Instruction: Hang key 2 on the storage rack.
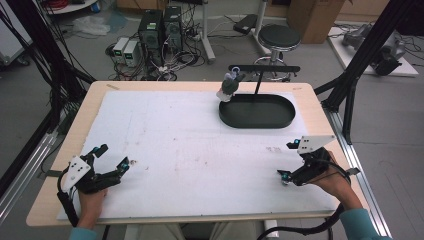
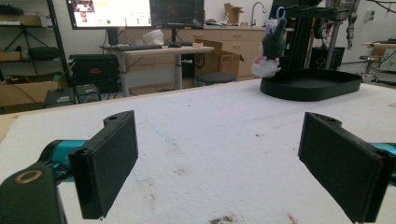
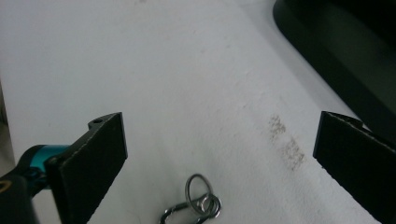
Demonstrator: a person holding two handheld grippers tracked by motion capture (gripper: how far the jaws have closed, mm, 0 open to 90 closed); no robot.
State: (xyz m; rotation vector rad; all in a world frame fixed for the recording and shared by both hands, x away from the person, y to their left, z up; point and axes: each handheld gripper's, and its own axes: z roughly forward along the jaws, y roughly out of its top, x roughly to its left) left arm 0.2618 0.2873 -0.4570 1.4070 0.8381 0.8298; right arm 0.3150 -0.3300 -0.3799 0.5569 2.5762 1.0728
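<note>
White matting covered your table; both claws rested wide open, holding nothing.
Your right gripper [image 1: 293,162] straddled the key ring [image 3: 198,201]; closing could skid it flat. Left gripper [image 1: 113,159] idled well apart from the plush [image 1: 230,86] hanging on the stand [image 1: 257,111].

A wooden table [image 1: 310,107] carries a white sheet [image 1: 190,145] that covers most of its top. A black oval tray [image 1: 257,111] sits on the sheet near the far right corner. A small metal key ring [image 3: 198,198] lies on the sheet near the right edge.
</note>
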